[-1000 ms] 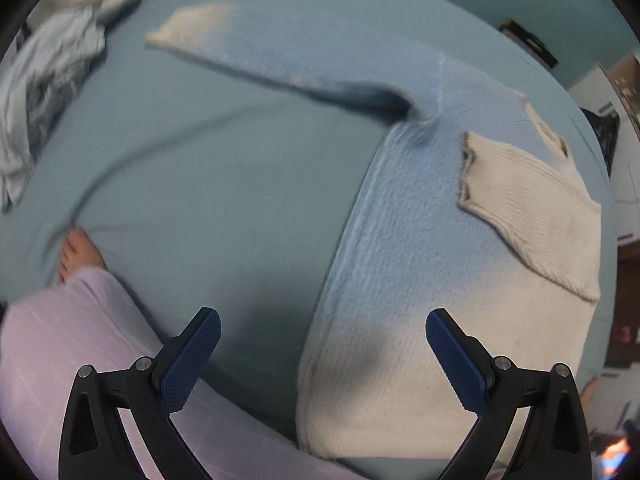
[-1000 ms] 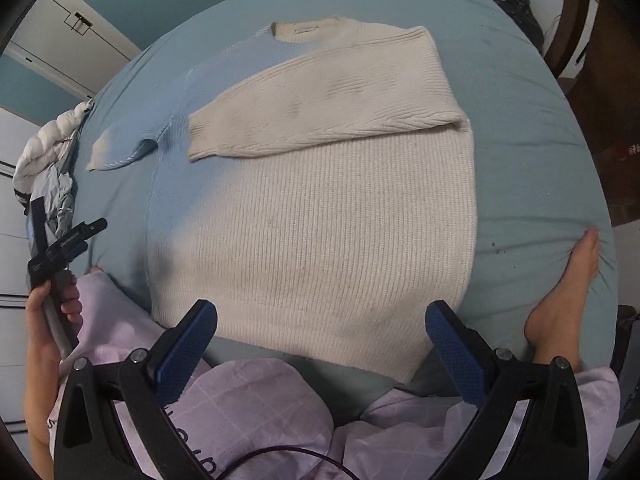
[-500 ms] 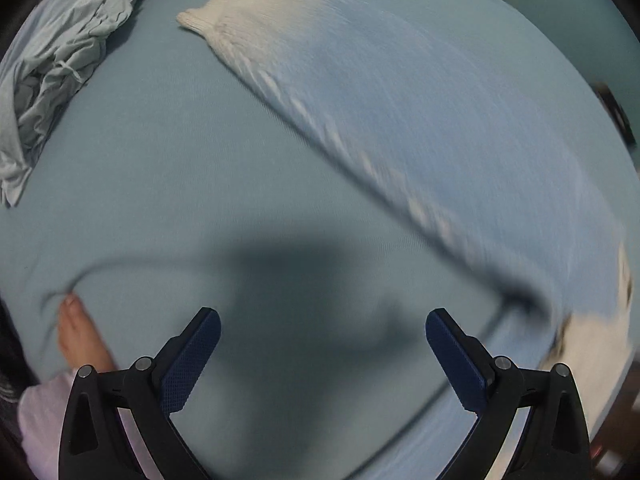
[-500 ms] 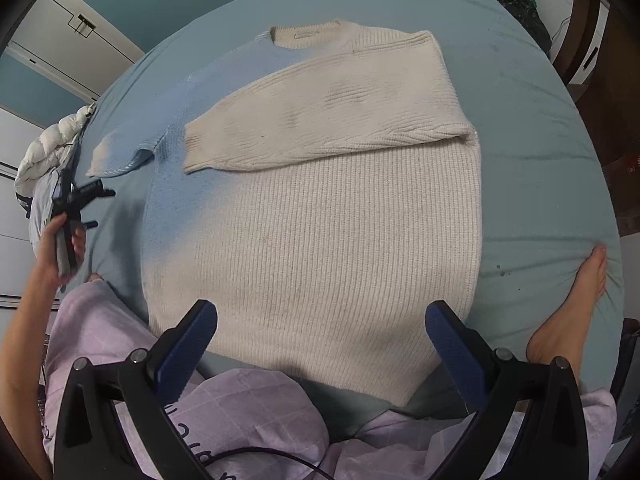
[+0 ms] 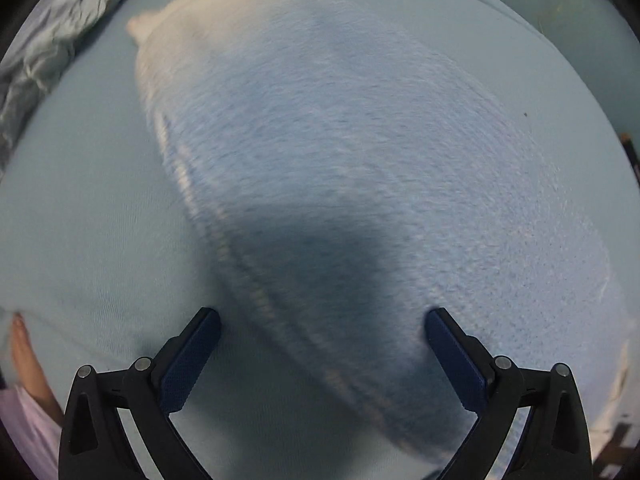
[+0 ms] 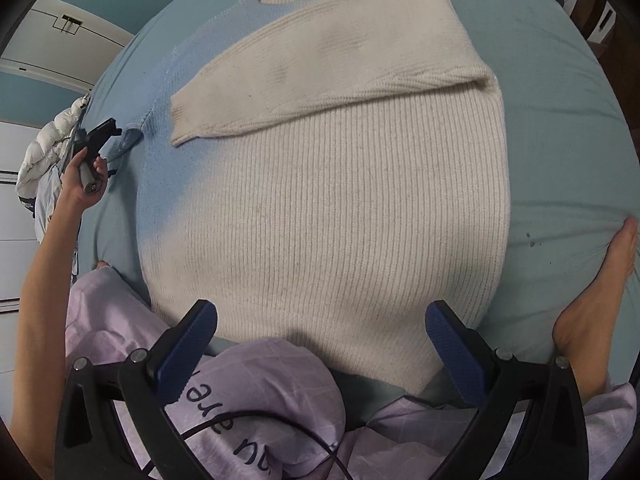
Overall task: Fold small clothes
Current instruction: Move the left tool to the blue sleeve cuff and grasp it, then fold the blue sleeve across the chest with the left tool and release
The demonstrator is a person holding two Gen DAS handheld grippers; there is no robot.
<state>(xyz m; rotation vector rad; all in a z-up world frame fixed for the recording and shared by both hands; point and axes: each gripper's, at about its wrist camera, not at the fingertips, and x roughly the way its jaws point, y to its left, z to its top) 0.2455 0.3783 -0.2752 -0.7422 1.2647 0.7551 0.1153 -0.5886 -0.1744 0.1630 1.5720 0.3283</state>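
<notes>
Sweater: we see a cream ribbed knit lying flat on the bed, neckline at the far end, hem nearest us beside the lavender trousers.
Folded sleeve: one sleeve lies across the chest, its cuff pointing to the left side of the right wrist view.
Other sleeve: it stretches out over the sheet away from the body; in the left wrist view it fills most of the picture, tinted pale blue, the cuff at the far end, and the picture is blurred.
Left gripper: we find its jaws spread wide, one blue pad on either side of the outstretched sleeve, close over it; whether the pads touch the knit we cannot tell, and nothing is clamped between them.
Left hand: in the right wrist view it grips that tool's handle near the end of the outstretched sleeve.
Right gripper: wide apart as well, holding nothing, poised above the hem and the person's lap.
Bed: covered with a light blue sheet.
Foot: bare, resting on the sheet to the right of the sweater.
Bundled bedding: grey, crumpled, at the far left edge of the bed.
</notes>
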